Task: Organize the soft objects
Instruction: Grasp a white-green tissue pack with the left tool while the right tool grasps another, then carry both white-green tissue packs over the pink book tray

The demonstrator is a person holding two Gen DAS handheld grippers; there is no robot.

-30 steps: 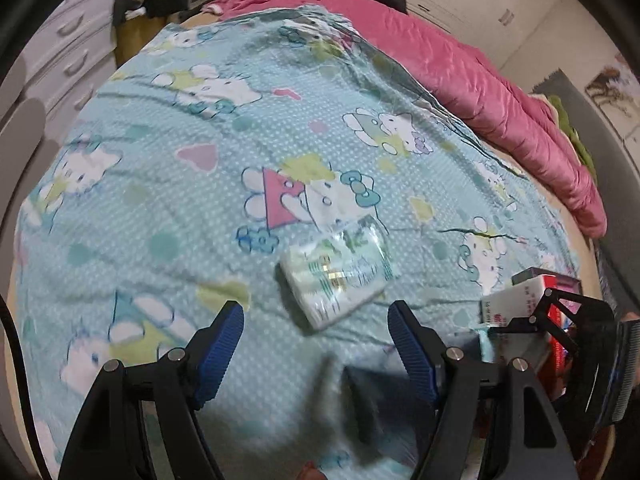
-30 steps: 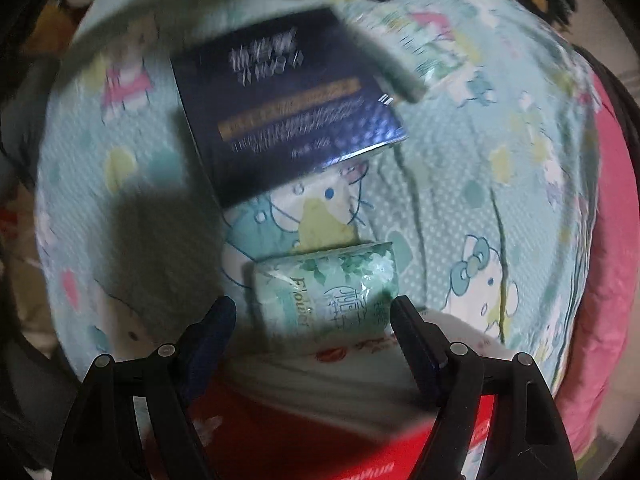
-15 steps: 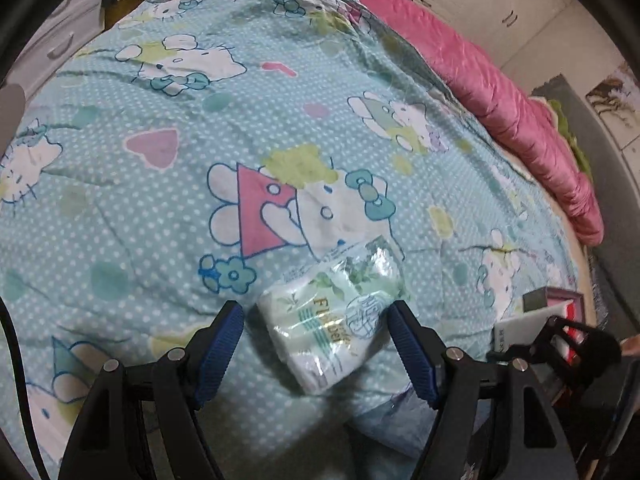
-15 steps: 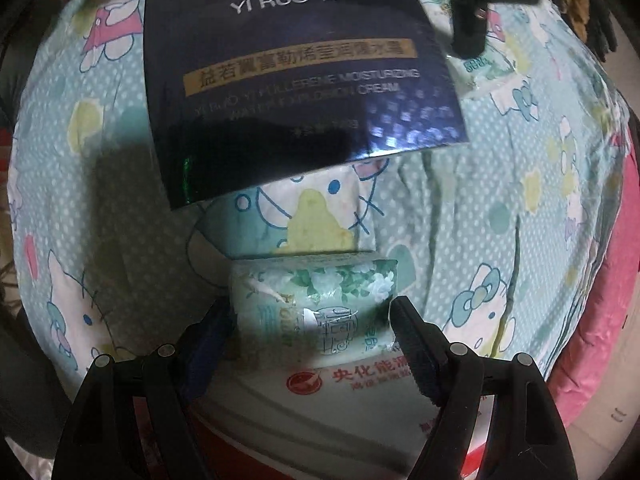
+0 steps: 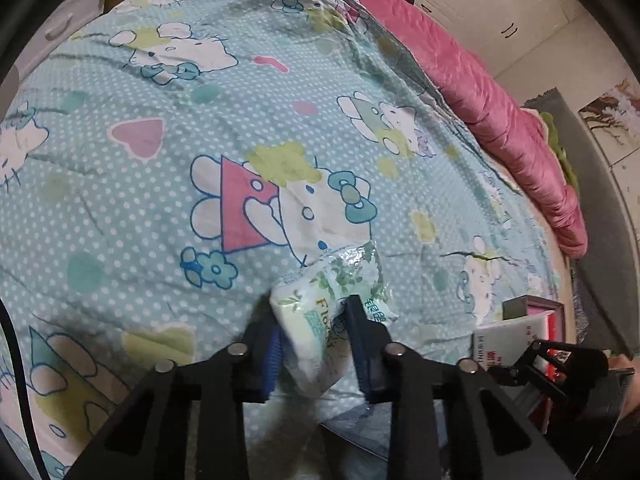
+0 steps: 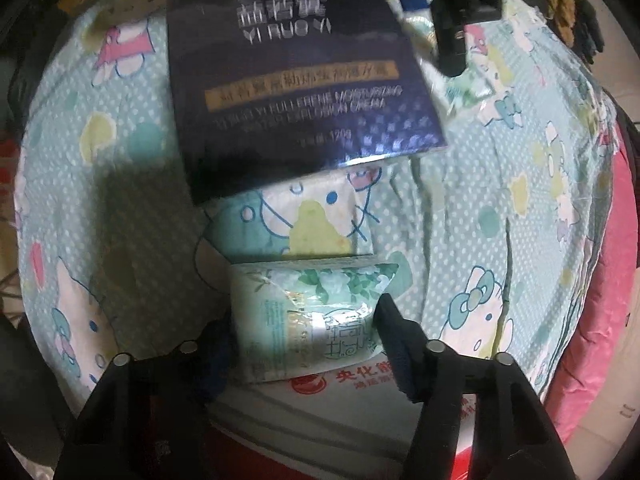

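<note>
My left gripper is shut on a green-and-white tissue pack, squeezing its near end just above the cartoon-cat bedsheet. My right gripper has its jaws against both ends of a second green floral tissue pack, which lies on a white and red box. The right gripper also shows at the lower right of the left wrist view.
A dark blue cream box lies on the sheet beyond the right gripper. A pink quilt runs along the bed's far side. The white and red box sits at the bed's edge. Drawers stand at the far left.
My left gripper moved forward over the tissue pack and shut on it. My right gripper's jaws narrowed onto the second pack, and the blue box shifted slightly in view.
</note>
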